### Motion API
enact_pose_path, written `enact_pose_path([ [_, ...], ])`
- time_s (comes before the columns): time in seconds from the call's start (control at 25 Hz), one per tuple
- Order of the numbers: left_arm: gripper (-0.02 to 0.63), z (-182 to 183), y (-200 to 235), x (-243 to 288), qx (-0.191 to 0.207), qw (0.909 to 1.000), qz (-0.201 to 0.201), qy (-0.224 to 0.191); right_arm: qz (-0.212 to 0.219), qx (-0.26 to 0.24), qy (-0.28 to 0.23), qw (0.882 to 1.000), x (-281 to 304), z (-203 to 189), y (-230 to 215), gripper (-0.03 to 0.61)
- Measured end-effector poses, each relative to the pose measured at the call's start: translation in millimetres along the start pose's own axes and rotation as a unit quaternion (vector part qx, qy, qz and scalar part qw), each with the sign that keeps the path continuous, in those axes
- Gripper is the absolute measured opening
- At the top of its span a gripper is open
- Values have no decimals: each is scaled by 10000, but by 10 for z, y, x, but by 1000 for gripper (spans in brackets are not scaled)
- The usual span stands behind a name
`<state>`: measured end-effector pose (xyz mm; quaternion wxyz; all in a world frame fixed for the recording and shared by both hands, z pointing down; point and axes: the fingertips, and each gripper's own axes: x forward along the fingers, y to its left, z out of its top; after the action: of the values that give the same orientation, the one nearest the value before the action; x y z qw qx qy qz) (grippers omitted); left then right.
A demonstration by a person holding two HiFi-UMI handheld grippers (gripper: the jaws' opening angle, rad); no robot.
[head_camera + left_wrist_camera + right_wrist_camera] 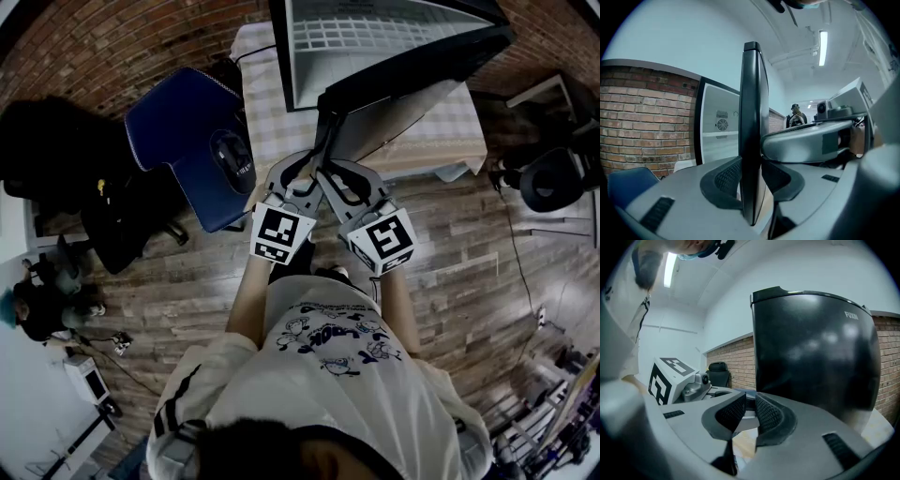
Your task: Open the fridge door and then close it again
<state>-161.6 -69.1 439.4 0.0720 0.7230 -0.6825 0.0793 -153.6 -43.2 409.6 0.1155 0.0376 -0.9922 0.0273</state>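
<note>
Head view: the fridge (375, 37) stands on a table (272, 122) with a checked cloth. Its cabinet is uncovered and its white shelves are exposed. The fridge door (422, 70) is swung well out from the cabinet, toward the person.

Step in hand: judged from this layout, the opening half of the task is complete or nearly so, and the closing half has not been carried out.

Left gripper (751, 180): the free vertical edge of the fridge door runs between the jaws. Both ribbed pads (726, 178) bear on it, one on each face, so this gripper is clamped on the fridge door.

Right gripper (750, 414): located just beside the outer face of the fridge door, close to the left gripper. The jaws stand a narrow gap apart and nothing is between them.

Next move: the fridge door should be carried back along its hinge arc toward the cabinet. The clamped gripper should follow that curve rather than a straight line, so that the pads do not slip off the thin edge. The grip should be released only once the door seats against the cabinet. The empty gripper is placed to push on the outer face.

Appearance of the fridge door: glossy black outer face showing soft reflections, small pale lettering near one upper corner, slim black edge, rounded top corners. No handle can be made out.
</note>
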Motion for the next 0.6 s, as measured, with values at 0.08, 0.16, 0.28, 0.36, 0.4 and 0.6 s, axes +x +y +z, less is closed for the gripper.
enact_pose_path([
  [0.08, 138, 10, 80, 27, -1, 10000, -3, -13, 34, 24, -13, 10000, 79, 24, -20, 75],
  [0.16, 140, 15, 162, 52, -1, 10000, -15, -26, 51, 37, -24, 10000, 158, 44, -41, 75],
  [0.28, 143, 14, 275, 91, 1, 10000, -40, -39, 14, 58, -35, 10000, 261, 59, -96, 75],
  [0.36, 143, 15, 353, 123, 2, 10000, -61, -43, -32, 85, -41, 9999, 325, 67, -148, 75],
  [0.4, 144, 18, 392, 139, 6, 10000, -74, -43, -57, 100, -49, 9999, 355, 75, -175, 75],
  [0.6, 147, 39, 586, 216, 18, 9999, -138, -51, -205, 149, -86, 9996, 483, 116, -296, 75],
])
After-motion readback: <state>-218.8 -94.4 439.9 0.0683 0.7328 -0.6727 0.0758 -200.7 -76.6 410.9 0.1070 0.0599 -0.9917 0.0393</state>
